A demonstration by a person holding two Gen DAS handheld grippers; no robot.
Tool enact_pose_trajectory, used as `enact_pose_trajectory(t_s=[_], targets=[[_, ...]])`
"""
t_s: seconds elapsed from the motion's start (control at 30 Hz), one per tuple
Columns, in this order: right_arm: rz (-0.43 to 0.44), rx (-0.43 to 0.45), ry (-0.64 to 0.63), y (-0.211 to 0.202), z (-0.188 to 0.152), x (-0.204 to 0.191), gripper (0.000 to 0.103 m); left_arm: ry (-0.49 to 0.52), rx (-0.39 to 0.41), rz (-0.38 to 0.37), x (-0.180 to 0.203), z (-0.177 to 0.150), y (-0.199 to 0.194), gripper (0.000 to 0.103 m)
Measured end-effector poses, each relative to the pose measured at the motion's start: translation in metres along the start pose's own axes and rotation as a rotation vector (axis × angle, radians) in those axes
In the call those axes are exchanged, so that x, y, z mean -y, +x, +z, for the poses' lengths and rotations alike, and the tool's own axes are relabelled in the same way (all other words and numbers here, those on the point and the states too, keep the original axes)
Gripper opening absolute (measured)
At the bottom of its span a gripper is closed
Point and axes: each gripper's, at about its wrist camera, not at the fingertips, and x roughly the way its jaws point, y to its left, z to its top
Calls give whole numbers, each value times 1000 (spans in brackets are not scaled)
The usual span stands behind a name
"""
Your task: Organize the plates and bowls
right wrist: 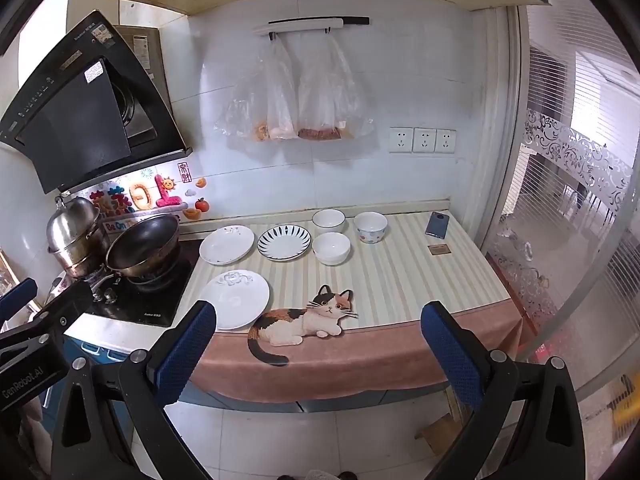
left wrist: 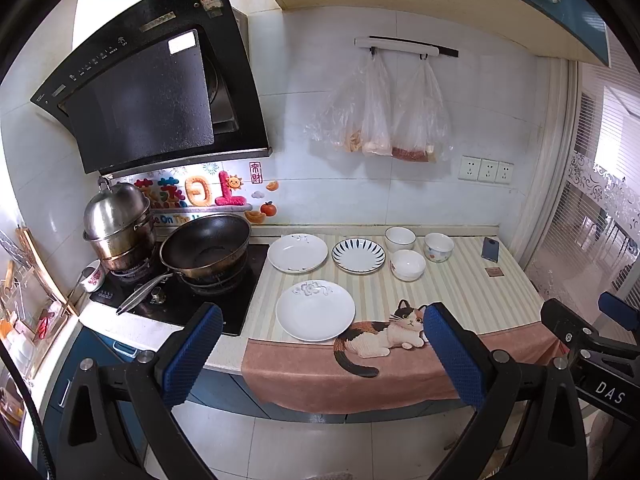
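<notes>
Left gripper, right gripper: both jaws wide apart, empty, short of counter. Three plates left, three bowls far right on striped mat. Glazed ceramic: stiff, slick, breakable. Pinch rims.

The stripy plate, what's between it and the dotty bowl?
Two plain white bowls sit between the striped plate and the dotted bowl, one behind the other. The right wrist view shows it best.
</notes>
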Motion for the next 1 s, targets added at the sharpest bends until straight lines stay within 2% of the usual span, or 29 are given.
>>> enact_pose_trajectory(t_s=[1.0], targets=[[-4,0,12,-1,4,3,103,-3,-9,-9,-3,6,6,103]])
